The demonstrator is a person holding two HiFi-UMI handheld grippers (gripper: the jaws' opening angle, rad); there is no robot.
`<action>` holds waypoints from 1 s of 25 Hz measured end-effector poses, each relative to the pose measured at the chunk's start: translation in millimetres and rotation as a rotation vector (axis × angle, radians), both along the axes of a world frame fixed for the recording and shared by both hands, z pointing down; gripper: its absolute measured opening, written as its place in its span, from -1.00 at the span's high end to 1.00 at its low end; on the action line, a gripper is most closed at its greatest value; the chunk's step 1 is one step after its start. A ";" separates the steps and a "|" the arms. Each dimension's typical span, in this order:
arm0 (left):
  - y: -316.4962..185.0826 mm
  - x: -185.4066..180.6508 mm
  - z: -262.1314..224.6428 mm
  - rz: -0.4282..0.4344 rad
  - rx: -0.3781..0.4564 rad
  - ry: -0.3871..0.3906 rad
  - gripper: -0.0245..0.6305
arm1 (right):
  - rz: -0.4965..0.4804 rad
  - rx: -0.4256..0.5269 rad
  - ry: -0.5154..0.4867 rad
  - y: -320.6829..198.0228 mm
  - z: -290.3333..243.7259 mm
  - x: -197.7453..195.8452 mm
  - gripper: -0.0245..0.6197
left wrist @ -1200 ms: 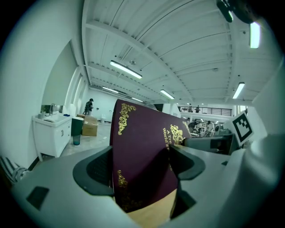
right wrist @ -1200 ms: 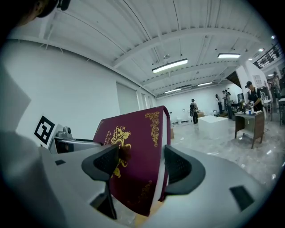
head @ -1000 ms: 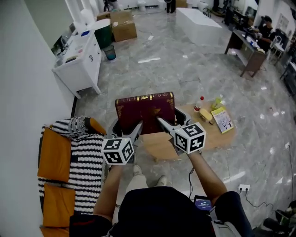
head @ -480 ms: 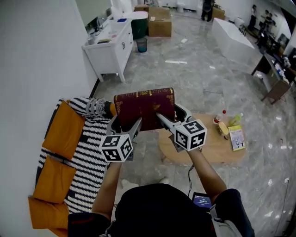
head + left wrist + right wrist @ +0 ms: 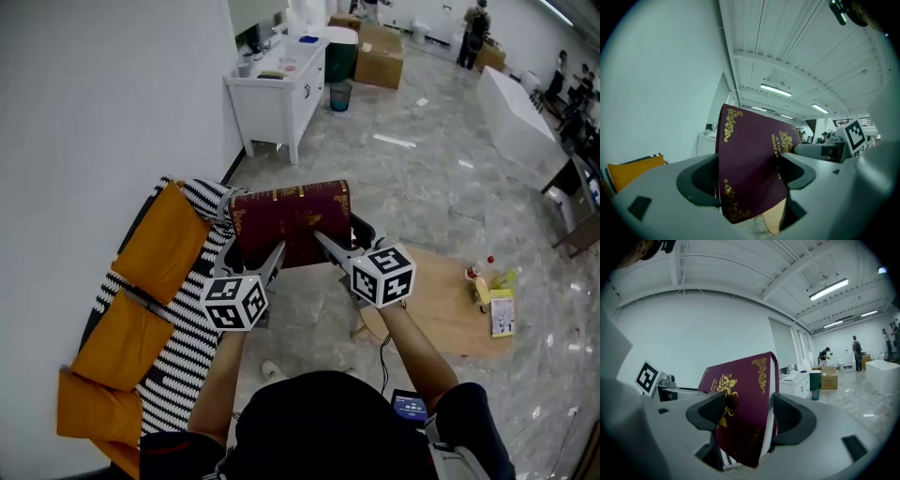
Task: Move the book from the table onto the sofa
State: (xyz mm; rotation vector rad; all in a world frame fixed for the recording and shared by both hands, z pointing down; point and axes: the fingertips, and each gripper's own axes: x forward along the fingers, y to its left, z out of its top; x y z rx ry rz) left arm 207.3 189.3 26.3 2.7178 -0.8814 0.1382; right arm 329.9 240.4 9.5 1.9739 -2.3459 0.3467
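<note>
Gripping the maroon book [image 5: 292,223], the left gripper [image 5: 251,260] and right gripper [image 5: 339,251] are each clamped on its edge.

The head view looks steeply down from above the person [image 5: 328,422], with the sofa [image 5: 155,248] at 9 o'clock and the bench [image 5: 441,314] at 4 o'clock. Each gripper view sits close behind its jaws, tilted up toward the ceiling [image 5: 787,61]. All three share the book [image 5: 292,220].
</note>
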 end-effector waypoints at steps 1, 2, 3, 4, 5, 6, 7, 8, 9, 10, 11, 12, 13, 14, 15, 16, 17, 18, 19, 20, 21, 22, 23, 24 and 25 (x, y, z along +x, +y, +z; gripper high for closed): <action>-8.2 -11.9 -0.3 -0.011 0.000 0.000 -0.33 | -0.011 0.001 -0.001 -9.4 0.1 -11.4 -0.08; -16.4 -23.9 -0.9 -0.023 0.002 0.001 -0.33 | -0.021 0.003 -0.004 -18.9 0.0 -22.8 -0.08; -24.7 -36.0 -1.7 -0.035 0.006 0.002 -0.33 | -0.032 0.004 -0.007 -28.4 -0.2 -34.2 -0.08; -32.9 -48.1 -2.3 -0.047 0.009 0.003 -0.33 | -0.043 0.005 -0.010 -37.9 -0.4 -45.7 -0.08; -40.8 -60.3 -2.4 -0.059 0.011 0.003 -0.33 | -0.054 0.005 -0.012 -47.1 -0.3 -57.3 -0.08; -48.3 -72.6 -2.0 -0.070 0.011 0.004 -0.33 | -0.064 0.005 -0.012 -55.9 0.1 -69.0 -0.08; -55.3 -84.7 -0.9 -0.081 0.008 0.004 -0.33 | -0.074 0.003 -0.011 -64.3 0.9 -80.8 -0.08; -61.8 -96.9 1.1 -0.091 0.002 0.005 -0.33 | -0.085 -0.001 -0.009 -72.3 2.1 -92.6 -0.08; -67.7 -109.2 3.8 -0.101 -0.007 0.006 -0.33 | -0.096 -0.007 -0.007 -79.9 3.9 -104.6 -0.08; -73.3 -121.9 6.9 -0.112 -0.016 0.008 -0.33 | -0.107 -0.014 -0.004 -87.2 6.2 -116.8 -0.08; -79.2 -134.9 10.3 -0.124 -0.023 0.010 -0.33 | -0.120 -0.020 -0.002 -94.9 8.9 -129.4 -0.08; -85.6 -148.0 13.6 -0.137 -0.027 0.012 -0.33 | -0.132 -0.024 0.001 -103.1 11.7 -142.2 -0.08; -92.4 -161.0 16.9 -0.149 -0.029 0.013 -0.33 | -0.144 -0.027 0.002 -111.4 14.7 -154.8 -0.08; -98.9 -173.6 20.4 -0.160 -0.032 0.014 -0.33 | -0.154 -0.028 0.003 -119.5 17.9 -167.1 -0.08; -104.8 -185.8 23.8 -0.170 -0.035 0.015 -0.33 | -0.163 -0.029 0.002 -126.9 21.3 -179.0 -0.08; -109.9 -197.9 27.5 -0.179 -0.039 0.014 -0.33 | -0.173 -0.031 0.002 -133.4 24.7 -190.8 -0.08; -114.4 -209.7 31.2 -0.188 -0.044 0.013 -0.33 | -0.184 -0.034 0.002 -139.5 28.0 -202.3 -0.08; -118.6 -221.0 34.8 -0.197 -0.050 0.010 -0.33 | -0.194 -0.039 0.002 -145.2 31.1 -213.4 -0.08; -122.7 -231.8 38.1 -0.208 -0.057 0.008 -0.33 | -0.205 -0.045 0.002 -150.9 34.2 -224.0 -0.08; -126.7 -241.9 41.1 -0.219 -0.064 0.005 -0.33 | -0.214 -0.052 0.001 -156.4 37.4 -233.9 -0.08; -130.6 -251.4 43.9 -0.232 -0.070 0.002 -0.33 | -0.224 -0.061 -0.003 -161.9 40.8 -243.1 -0.08; -134.2 -260.3 46.7 -0.245 -0.075 -0.001 -0.33 | -0.235 -0.070 -0.008 -167.2 44.3 -251.6 -0.08; -137.7 -268.3 49.5 -0.258 -0.081 -0.001 -0.33 | -0.246 -0.080 -0.011 -172.4 47.5 -259.3 -0.08; -141.0 -275.2 52.6 -0.271 -0.088 0.000 -0.33 | -0.258 -0.088 -0.012 -177.4 50.4 -265.9 -0.08; -144.1 -281.1 55.8 -0.282 -0.094 0.004 -0.33 | -0.269 -0.095 -0.010 -182.1 53.2 -271.5 -0.08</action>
